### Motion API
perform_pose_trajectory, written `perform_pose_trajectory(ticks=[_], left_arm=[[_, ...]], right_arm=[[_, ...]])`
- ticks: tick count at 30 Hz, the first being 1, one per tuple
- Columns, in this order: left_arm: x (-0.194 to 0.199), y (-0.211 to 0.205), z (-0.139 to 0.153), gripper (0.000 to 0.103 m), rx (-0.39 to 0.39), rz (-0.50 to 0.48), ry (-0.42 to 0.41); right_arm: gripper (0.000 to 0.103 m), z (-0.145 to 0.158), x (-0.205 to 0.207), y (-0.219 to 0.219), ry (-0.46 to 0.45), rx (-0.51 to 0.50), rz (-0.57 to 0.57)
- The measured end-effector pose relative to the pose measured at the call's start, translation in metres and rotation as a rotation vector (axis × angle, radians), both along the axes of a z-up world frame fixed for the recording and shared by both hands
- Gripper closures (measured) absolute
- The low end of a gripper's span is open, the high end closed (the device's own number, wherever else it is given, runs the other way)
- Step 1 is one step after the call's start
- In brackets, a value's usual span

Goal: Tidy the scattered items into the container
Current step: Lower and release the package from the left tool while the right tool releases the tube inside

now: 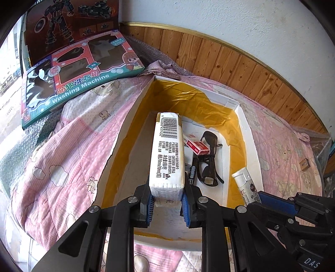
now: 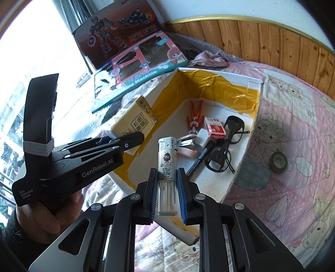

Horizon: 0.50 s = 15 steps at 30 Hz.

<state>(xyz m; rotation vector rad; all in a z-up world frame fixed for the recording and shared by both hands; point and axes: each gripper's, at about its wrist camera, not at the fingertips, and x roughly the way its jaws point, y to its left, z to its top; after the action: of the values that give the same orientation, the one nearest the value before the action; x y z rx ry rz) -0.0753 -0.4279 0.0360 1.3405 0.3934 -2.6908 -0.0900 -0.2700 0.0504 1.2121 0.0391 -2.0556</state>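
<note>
Left gripper (image 1: 167,206) clamped on a white tissue pack (image 1: 167,152), held lengthwise over the open box (image 1: 249,134), barcode end pointing away from the camera. The box is white cardboard lined with yellow foil and sits on a pink quilt (image 1: 69,150) printed with cartoon bears. Right gripper (image 2: 167,196) clamped on a white lighter (image 2: 166,167), upright between the blue pads (image 2: 181,200), metal cap on top, poised above the near edge of the box. In the right wrist view the left gripper reaches in from the left, a hand (image 2: 52,213) wrapped round its handle, the tissue pack tilted at the box's left wall. Already lying on the box floor: black glasses (image 2: 224,150) near the right wall, a red and white staple box (image 2: 215,127) just beside them, a black marker (image 2: 199,161), a stapler (image 2: 187,144), and a red and white toy figure (image 2: 195,115) toward the far end. Out on the quilt, right of the box and well apart from it, a dark roll of tape (image 2: 278,161). In the left wrist view a small brown box (image 1: 304,164) also lies on the quilt to the right. Two toy boxes lean by the far corner: a washing machine toy box (image 1: 79,73) and a robot toy box (image 1: 69,18) behind it. Wooden panelling (image 1: 240,69) runs along the wall.
</note>
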Motion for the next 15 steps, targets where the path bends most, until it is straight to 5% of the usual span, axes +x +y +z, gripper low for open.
perform_pose_trajectory(ticks=[15], left_arm=[[-0.053, -0.007, -0.016, 0.074, -0.061, 0.004, -0.042]], right_arm=[[0.081, -0.003, -0.007, -0.003, -0.001, 0.016, -0.006]])
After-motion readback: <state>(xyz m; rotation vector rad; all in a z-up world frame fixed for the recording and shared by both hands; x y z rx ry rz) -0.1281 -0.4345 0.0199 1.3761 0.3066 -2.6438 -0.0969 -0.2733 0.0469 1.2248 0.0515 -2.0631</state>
